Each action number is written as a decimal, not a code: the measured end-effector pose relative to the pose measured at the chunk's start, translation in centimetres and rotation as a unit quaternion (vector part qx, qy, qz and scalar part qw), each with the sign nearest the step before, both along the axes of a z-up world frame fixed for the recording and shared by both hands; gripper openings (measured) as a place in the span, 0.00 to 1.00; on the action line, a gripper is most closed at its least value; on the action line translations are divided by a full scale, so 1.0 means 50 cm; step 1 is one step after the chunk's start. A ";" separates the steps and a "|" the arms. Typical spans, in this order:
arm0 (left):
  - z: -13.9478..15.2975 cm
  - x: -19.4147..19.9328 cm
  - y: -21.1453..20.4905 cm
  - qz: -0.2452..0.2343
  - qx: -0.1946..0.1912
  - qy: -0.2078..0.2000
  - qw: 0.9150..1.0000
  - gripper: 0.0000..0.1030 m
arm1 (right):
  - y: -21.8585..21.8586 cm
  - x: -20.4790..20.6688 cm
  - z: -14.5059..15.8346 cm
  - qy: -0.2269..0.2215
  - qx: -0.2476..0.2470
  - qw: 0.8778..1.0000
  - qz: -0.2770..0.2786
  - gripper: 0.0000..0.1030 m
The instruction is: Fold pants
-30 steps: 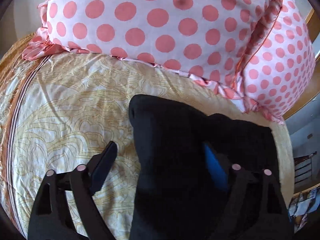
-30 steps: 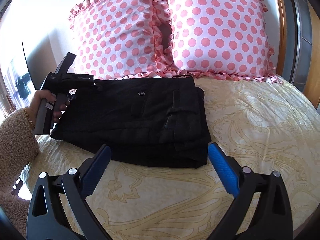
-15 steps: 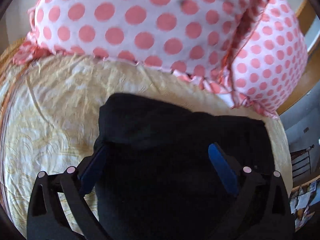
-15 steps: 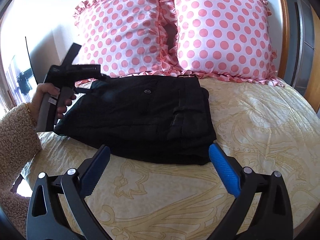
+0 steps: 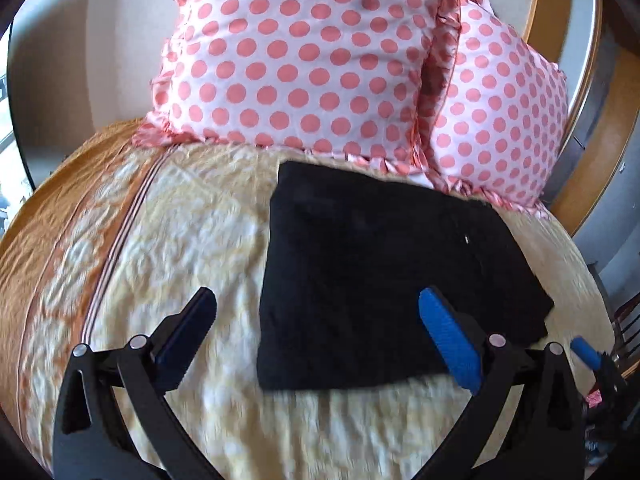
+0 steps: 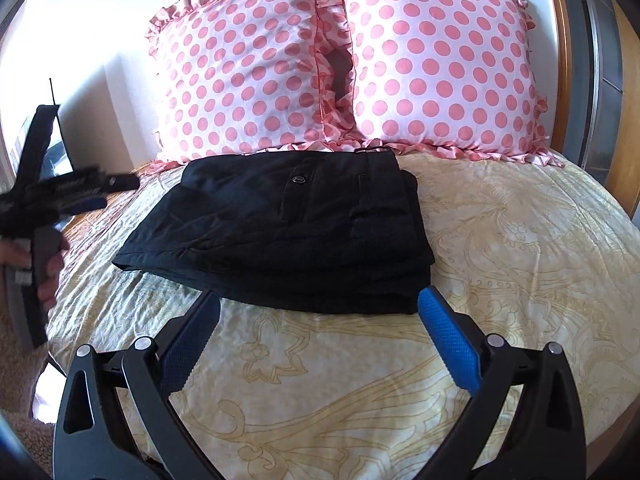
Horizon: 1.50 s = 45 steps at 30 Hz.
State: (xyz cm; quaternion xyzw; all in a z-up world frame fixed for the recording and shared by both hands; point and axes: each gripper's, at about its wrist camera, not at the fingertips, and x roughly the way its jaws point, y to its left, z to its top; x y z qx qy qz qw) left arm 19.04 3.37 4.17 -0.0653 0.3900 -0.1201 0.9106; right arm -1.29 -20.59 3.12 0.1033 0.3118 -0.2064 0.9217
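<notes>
1. Left gripper (image 5: pixel 316 328): spread wide with nothing between the fingers, having just been opening; hovering short of the black folded pants (image 5: pixel 384 280), which lie just ahead and slightly toward the blue finger's side.
2. Right gripper (image 6: pixel 320 332): likewise gaping and empty, fingertips just short of the pants' near edge (image 6: pixel 288 232), not touching.
3. Beyond the pants: two polka-dot pillows (image 6: pixel 256 72), frills touching or nearly touching the far waistband edge, on the yellow bedspread (image 6: pixel 500 260).
4. Risk, as judged: stack looks finished, so any further dip of either finger could snag the top layer and drag the fold open.
5. Soft, springy bedspread: a push down nearby could tilt the layers and slide them askew.
6. Sideways sweep while withdrawing: could catch the loose near corner and flip it.
</notes>
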 end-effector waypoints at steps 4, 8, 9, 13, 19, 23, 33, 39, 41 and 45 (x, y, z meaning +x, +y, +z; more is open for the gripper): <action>-0.049 -0.136 -0.013 0.012 0.017 -0.006 1.000 0.98 | 0.029 -0.014 -0.006 -0.003 -0.007 1.000 -0.015 0.98; -0.070 -0.218 -0.031 0.039 0.076 -0.021 0.996 0.98 | 0.055 -0.034 -0.010 0.000 -0.024 0.999 -0.048 0.99; -0.072 -0.231 -0.033 0.040 0.083 -0.022 0.996 0.98 | 0.058 -0.038 -0.011 0.002 -0.027 0.998 -0.057 0.99; -0.075 -0.263 -0.036 0.040 0.089 -0.023 0.995 0.98 | 0.079 -0.061 -0.015 -0.005 -0.034 0.996 -0.083 0.99; -0.085 -0.286 -0.048 0.044 0.129 -0.029 0.990 0.98 | 0.110 -0.066 -0.014 0.004 -0.071 0.993 -0.093 0.99; -0.087 -0.292 -0.046 0.042 0.123 -0.027 0.991 0.98 | 0.114 -0.065 -0.023 0.011 -0.075 0.992 -0.100 0.99; -0.098 -0.284 -0.043 0.048 0.127 -0.018 0.991 0.98 | 0.118 -0.061 -0.031 0.024 -0.099 0.988 -0.118 0.99; -0.104 -0.275 -0.042 0.048 0.126 -0.008 0.991 0.98 | 0.121 -0.056 -0.034 0.027 -0.106 0.987 -0.117 0.99; -0.106 -0.273 -0.044 0.047 0.126 -0.005 0.991 0.98 | 0.121 -0.056 -0.034 0.028 -0.107 0.987 -0.118 0.99; -0.107 -0.270 -0.048 0.044 0.124 -0.001 0.991 0.98 | 0.122 -0.055 -0.035 0.028 -0.107 0.987 -0.118 0.99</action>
